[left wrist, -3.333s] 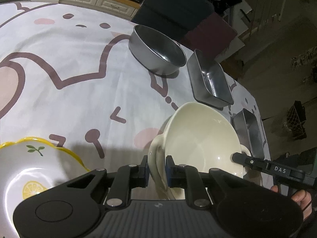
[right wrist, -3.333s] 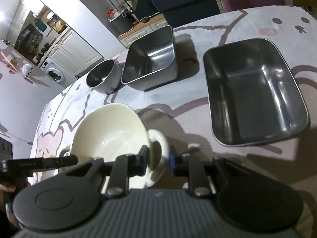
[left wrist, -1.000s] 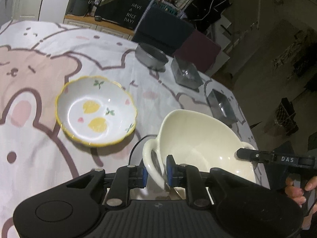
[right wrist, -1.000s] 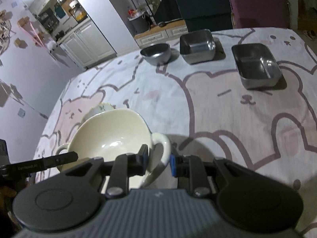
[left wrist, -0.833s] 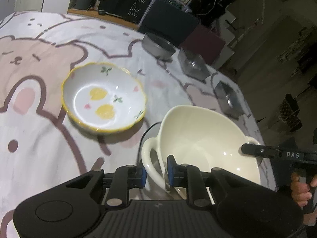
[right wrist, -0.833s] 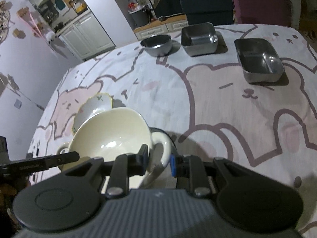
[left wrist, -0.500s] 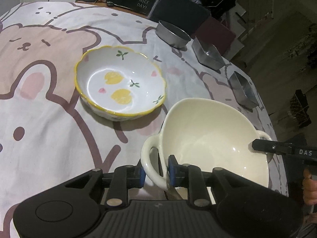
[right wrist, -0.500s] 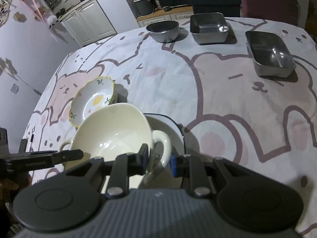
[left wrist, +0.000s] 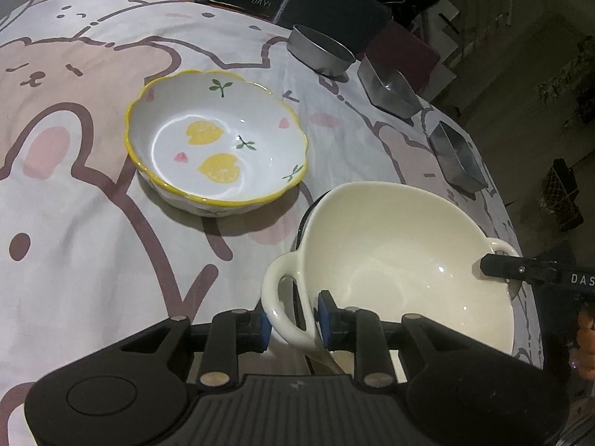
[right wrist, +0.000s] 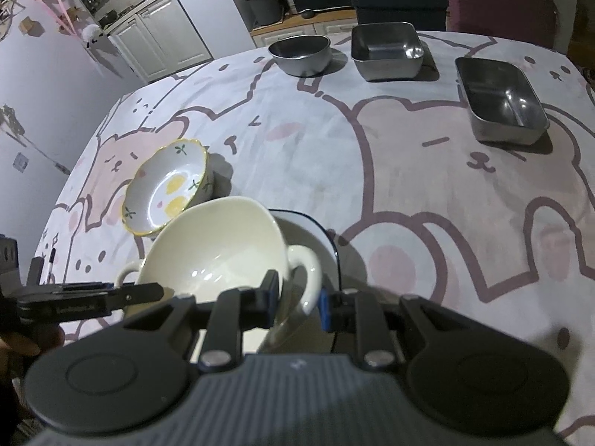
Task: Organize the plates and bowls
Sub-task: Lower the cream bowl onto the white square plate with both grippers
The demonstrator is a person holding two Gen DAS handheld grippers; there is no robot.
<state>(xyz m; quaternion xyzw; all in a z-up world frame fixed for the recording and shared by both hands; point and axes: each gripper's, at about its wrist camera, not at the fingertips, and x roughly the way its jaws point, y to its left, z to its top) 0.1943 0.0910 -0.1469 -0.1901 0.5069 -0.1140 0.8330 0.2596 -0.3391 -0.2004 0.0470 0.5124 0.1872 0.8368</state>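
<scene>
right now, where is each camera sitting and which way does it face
Left wrist: on the left gripper, looking down along its jaws, just opening with the cream bowl handle between them; lemon bowl beyond.
Right wrist: on the right gripper, looking down the table; its jaws hold the cream bowl's other handle.
Shared: both bowls and the three steel tins.

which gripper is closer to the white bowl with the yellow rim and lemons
Left. The left gripper holds the cream two-handled bowl on the side facing the lemon bowl; the right gripper holds the opposite handle.
</scene>
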